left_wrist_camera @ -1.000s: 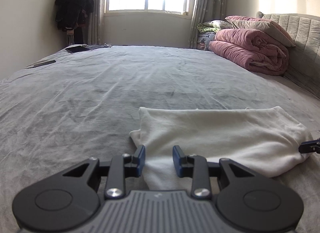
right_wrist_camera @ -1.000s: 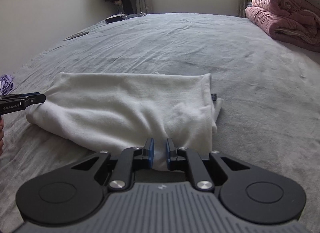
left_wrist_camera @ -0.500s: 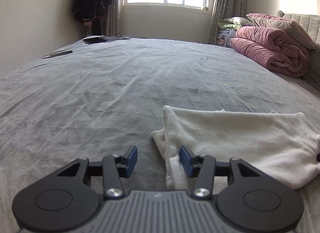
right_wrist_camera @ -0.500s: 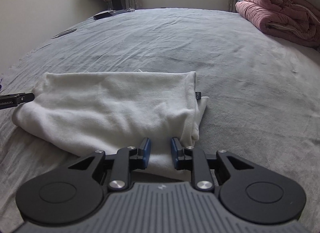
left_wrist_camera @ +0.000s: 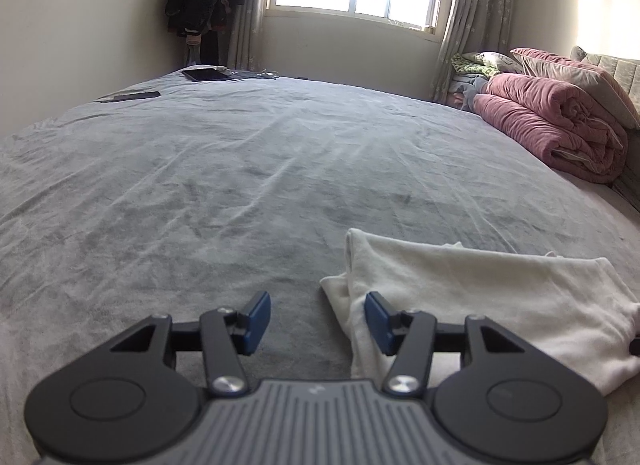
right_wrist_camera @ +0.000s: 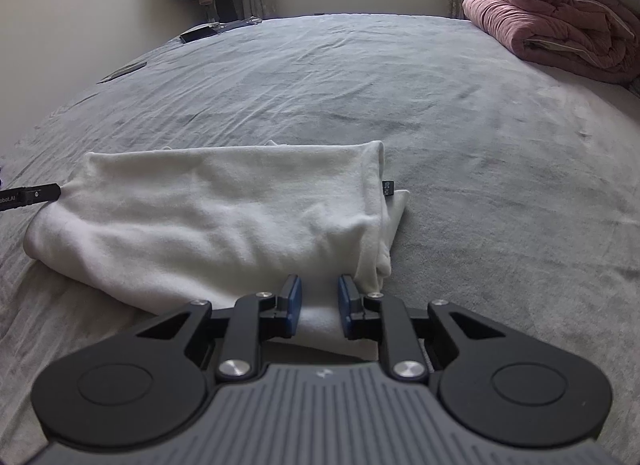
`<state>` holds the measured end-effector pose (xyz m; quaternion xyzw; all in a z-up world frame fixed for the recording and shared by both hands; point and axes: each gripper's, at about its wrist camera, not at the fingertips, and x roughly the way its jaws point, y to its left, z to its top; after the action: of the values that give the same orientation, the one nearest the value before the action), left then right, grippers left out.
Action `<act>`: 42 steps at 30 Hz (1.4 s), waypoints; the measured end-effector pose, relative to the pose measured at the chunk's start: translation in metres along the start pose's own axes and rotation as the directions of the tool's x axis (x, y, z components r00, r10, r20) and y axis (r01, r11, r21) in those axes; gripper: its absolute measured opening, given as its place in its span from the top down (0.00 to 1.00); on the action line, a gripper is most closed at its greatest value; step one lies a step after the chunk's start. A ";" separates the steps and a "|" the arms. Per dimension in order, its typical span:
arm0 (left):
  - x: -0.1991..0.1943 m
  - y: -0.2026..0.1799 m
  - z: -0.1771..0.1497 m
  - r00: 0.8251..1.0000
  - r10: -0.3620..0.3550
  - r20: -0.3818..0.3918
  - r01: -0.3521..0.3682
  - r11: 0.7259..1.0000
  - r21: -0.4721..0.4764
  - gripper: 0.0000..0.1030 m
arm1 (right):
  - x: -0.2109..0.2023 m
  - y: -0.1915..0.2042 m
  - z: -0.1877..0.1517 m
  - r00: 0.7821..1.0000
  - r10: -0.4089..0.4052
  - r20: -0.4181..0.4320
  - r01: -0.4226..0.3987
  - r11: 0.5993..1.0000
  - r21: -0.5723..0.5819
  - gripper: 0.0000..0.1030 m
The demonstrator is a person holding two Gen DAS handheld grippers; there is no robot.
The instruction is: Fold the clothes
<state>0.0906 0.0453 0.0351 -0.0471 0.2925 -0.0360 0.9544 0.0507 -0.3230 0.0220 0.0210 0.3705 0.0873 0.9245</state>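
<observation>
The cloth (right_wrist_camera: 224,217) — a white, soft-napped garment folded into a long band — lies across the near part of the bed (right_wrist_camera: 400,85), from about 9 o'clock to just past centre in the right wrist view. We judge it placed there because the flat, open cover gives room to fold. Its right end shows stacked layers and a small dark tag (right_wrist_camera: 388,188) at 3 o'clock of the band.

The right gripper (right_wrist_camera: 319,305) sits at the near right corner, at 6 o'clock, jaws slightly apart with a flap of cloth between them; we cannot tell whether the pads press it. The left gripper (left_wrist_camera: 316,321) is at the other end — its jaws have just been opening and stand wide apart; the cloth's end lies beside the right-hand pad, nothing is gripped. We read this as a release after a fold.

Outward: the bed cover is grey, plush, faintly creased. A rolled pink quilt (right_wrist_camera: 560,21) lies at 2 o'clock, a dark tablet (left_wrist_camera: 204,74) at 11 o'clock.
</observation>
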 end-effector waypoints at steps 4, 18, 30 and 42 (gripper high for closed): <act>0.003 -0.002 -0.003 1.000 -0.001 -0.009 0.001 1.000 0.006 0.47 | 0.000 0.001 0.000 1.000 -0.001 0.007 0.001 1.000 0.005 0.78; 0.005 0.007 0.003 0.999 -0.013 -0.034 0.012 0.999 -0.044 0.44 | 0.000 -0.001 -0.001 1.000 0.004 0.012 -0.004 1.000 0.011 0.78; -0.012 0.013 0.009 0.998 -0.046 0.038 0.050 0.992 -0.113 0.46 | -0.006 0.000 0.003 0.998 -0.013 0.059 0.011 0.999 0.040 0.77; -0.029 -0.057 -0.017 0.978 -0.198 0.065 0.185 0.968 0.169 0.46 | -0.005 0.023 -0.001 0.991 -0.032 0.126 0.033 0.999 -0.002 0.64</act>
<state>0.0542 -0.0098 0.0432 0.0013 0.2435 -0.1497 0.9583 0.0433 -0.3015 0.0270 0.0185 0.3114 0.0717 0.9474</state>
